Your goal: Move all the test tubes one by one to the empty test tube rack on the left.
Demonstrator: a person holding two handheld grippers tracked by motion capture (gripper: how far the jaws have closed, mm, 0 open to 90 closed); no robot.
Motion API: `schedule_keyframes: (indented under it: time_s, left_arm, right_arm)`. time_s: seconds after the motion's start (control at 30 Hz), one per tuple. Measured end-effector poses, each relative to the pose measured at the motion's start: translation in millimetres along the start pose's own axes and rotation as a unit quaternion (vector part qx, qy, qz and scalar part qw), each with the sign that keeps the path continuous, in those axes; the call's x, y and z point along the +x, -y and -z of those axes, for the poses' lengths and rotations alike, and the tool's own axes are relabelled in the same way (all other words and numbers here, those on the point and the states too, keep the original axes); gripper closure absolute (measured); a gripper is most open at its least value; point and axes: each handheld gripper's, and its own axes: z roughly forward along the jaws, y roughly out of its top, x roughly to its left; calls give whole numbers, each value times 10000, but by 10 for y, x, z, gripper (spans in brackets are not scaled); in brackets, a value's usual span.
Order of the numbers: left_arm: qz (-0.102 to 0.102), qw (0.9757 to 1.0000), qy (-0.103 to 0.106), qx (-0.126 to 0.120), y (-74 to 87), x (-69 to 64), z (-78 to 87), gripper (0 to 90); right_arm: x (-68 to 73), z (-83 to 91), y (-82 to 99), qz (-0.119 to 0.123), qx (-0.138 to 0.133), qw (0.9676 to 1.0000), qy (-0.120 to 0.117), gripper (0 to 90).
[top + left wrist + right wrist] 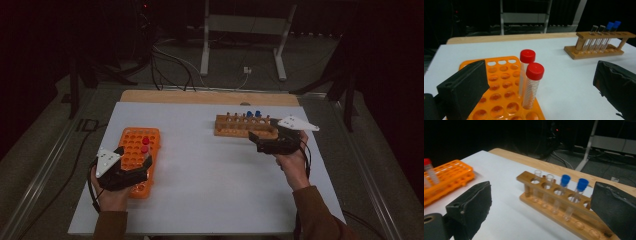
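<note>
While your hands hover: both pairs of jaws stand wide, nothing between them.
Left gripper [145, 162]: over the orange plastic tube rack [131, 150], whose two red-capped clear tubes [532, 83] stand upright near its far right edge.
Right gripper [256, 140]: just in front of the wooden tube rack [235, 129] with blue-capped tubes [564, 191].
Open room: bare white surface [210, 175] between the racks, well apart.

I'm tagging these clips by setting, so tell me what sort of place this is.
Probably a lab-style test bench in a dim workroom. A white table holds an orange tube rack with red-capped tubes and a wooden rack with blue-capped tubes; cables trail over the floor behind.
</note>
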Motion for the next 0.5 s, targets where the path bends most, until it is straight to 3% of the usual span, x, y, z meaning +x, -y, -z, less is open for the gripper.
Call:
schedule_keyframes:
  time_s: [0.3,0.4,0.47,0.5]
  left_arm:
    - [50,10000,-64,15,18,9,1,11]
    - [54,9999,-104,50,31,-2,-14,10]
    - [47,9999,-138,69,39,-7,-19,10]
    - [47,9998,-171,108,42,-10,-24,11]
  right_arm:
    - [-236,-196,-110,-136,-3,9995,275,91]
    - [-316,-284,-140,-151,60,9990,409,208]
    - [-353,-350,-133,-49,122,9987,499,396]
    - [-370,-387,-122,-7,173,9983,563,448]
